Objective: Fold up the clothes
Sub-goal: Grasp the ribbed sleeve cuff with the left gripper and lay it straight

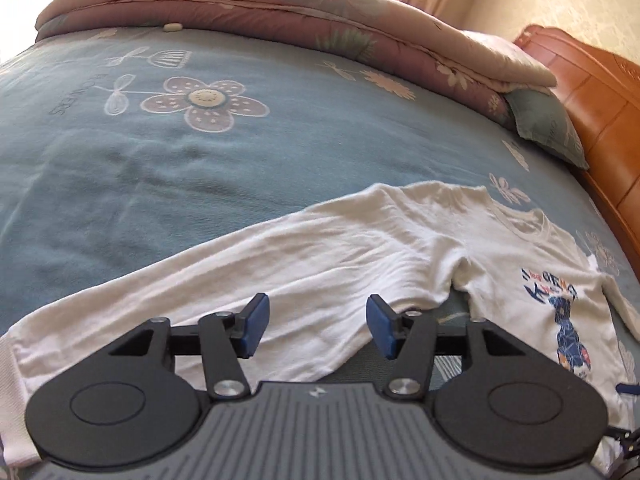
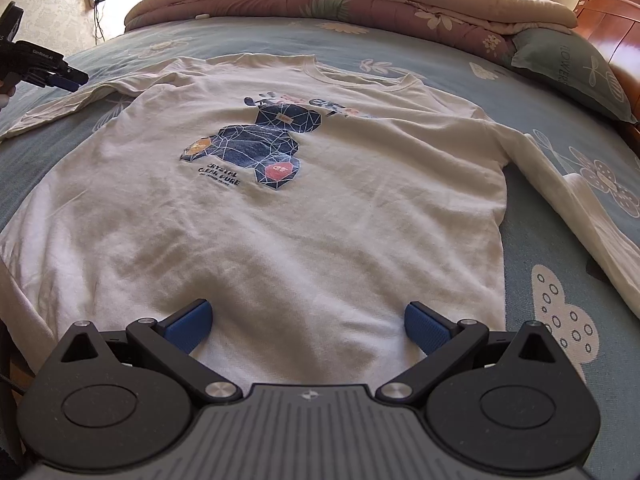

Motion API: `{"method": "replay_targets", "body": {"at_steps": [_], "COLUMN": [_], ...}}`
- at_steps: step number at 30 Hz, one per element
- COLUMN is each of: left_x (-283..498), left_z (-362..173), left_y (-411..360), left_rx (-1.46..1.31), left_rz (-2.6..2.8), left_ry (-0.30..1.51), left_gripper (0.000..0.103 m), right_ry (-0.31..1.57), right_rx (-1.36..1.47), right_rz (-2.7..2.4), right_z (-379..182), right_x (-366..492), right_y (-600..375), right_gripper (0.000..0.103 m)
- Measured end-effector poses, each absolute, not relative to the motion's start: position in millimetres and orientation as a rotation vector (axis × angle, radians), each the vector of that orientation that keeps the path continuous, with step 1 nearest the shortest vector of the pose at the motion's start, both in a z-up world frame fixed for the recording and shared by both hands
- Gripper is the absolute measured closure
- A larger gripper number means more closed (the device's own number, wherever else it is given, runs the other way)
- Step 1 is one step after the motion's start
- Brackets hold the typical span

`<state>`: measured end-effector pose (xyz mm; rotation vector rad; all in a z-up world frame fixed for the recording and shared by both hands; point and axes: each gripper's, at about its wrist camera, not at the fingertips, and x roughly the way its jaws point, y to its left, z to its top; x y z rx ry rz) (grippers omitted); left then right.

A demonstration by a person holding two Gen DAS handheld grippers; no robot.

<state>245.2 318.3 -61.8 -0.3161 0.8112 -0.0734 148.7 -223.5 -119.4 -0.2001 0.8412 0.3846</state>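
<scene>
White long-sleeved cotton shirt (image 2: 280, 208) with a dark-blue geometric bear print lies face up and spread flat on the blue flower-patterned bedspread (image 1: 168, 168), collar toward the far rolled pink quilt (image 2: 320, 4), hem toward the near edge. Both sleeves stretched out sideways: the left sleeve (image 1: 248, 264) angled away from the body, the right sleeve (image 2: 576, 216) trailing down along the side. No fold made yet, judging from the flat body and outstretched sleeves; seemingly only the spreading stage done, with sleeves to bring in and body to double over left to do.

Left claw (image 1: 318, 326) spread about halfway, blue pads apart, hanging just above the left sleeve with cloth seen in the gap but nothing pinched; contact with the fabric not certain from this angle. Right claw (image 2: 308, 326) spread wide over the hem, pads either side of bare cloth, gripping nothing. Green pillow (image 2: 576, 72) and orange wooden headboard (image 1: 592, 92) off to the right.
</scene>
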Motion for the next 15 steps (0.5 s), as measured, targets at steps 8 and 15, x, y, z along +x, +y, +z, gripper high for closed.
{"method": "replay_targets", "body": {"at_steps": [8, 15], "left_x": [153.2, 129.1], "left_z": [-83.7, -118.5], "left_y": [448.3, 482.1], "left_rx": [-0.766, -0.927], "left_rz": [0.364, 0.384], "left_ry": [0.672, 0.615], "left_gripper": [0.037, 0.038], "right_ry": [0.845, 0.869], "right_rx": [-0.2, -0.205], "right_rz": [0.379, 0.366], "right_z": [-119.1, -117.7], "right_x": [148.5, 151.0], "right_y": [-222.9, -220.1], "right_gripper": [0.0, 0.0]}}
